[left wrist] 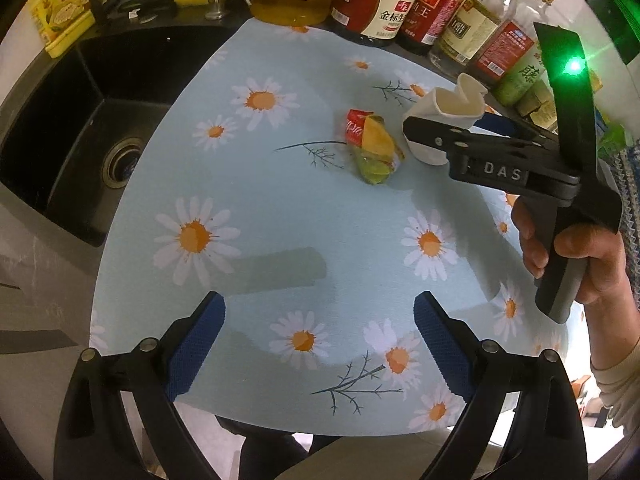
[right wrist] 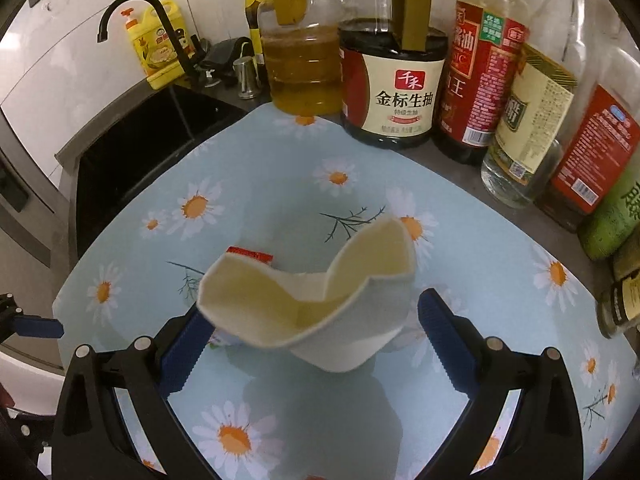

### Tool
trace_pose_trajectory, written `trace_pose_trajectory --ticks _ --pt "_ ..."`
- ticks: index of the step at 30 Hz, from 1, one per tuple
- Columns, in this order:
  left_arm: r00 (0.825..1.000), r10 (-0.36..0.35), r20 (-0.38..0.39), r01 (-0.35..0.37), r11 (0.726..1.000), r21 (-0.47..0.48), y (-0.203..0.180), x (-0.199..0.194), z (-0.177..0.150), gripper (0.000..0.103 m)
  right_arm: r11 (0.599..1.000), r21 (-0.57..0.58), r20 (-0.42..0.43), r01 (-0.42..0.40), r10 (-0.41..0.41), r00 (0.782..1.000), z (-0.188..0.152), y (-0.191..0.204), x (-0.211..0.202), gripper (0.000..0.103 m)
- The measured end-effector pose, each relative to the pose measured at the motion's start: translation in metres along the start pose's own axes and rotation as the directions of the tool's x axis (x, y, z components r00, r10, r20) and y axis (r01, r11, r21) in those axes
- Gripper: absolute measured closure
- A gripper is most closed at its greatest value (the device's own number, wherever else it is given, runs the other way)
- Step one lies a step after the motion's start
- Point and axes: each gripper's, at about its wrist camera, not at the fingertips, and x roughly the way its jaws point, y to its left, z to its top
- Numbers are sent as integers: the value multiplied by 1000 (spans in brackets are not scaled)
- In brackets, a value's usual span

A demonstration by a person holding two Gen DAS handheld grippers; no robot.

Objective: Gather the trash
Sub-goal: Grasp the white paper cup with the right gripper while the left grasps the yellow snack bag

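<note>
A crushed white paper cup (right wrist: 320, 312) sits between the blue pads of my right gripper (right wrist: 316, 332); the cup is dented and appears lifted above the daisy mat (right wrist: 280, 184). In the left wrist view the cup (left wrist: 444, 108) shows in the right gripper (left wrist: 432, 128). A crumpled red, yellow and green wrapper (left wrist: 374, 144) lies on the mat left of the cup; only its red edge (right wrist: 252, 254) shows behind the cup in the right wrist view. My left gripper (left wrist: 320, 344) is open and empty over the mat's near part.
Oil, soy sauce and vinegar bottles (right wrist: 388, 84) line the back of the counter. A black sink (left wrist: 92, 136) with a black tap (right wrist: 132, 12) lies left of the mat. A yellow detergent bottle (right wrist: 158, 44) stands behind the sink.
</note>
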Motion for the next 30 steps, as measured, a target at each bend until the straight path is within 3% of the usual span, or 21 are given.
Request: trace_pose_trajectory --ticks 2,4,6,15,30 --pt "1000 1 -5 -1 1000 -1 -1 1 1 10 1000 4 9 -14 14 1000 1 -1 1 5" --pt "1000 1 -10 -1 1000 -3 -3 3 2 10 1000 0 14 -17 17 1000 2 -3 2 15" --pt "1000 1 -16 -1 1000 -4 -3 5 3 10 1000 -2 2 -13 13 1000 2 -5 5 31" --pt "1000 7 -19 -7 999 34 -15 15 21 10 998 25 18 -62 62 998 -4 -22 -8 32" --pt "1000 16 -11 -14 988 157 -55 42 80 10 989 99 76 -110 102 992 -28 -72 -53 32"
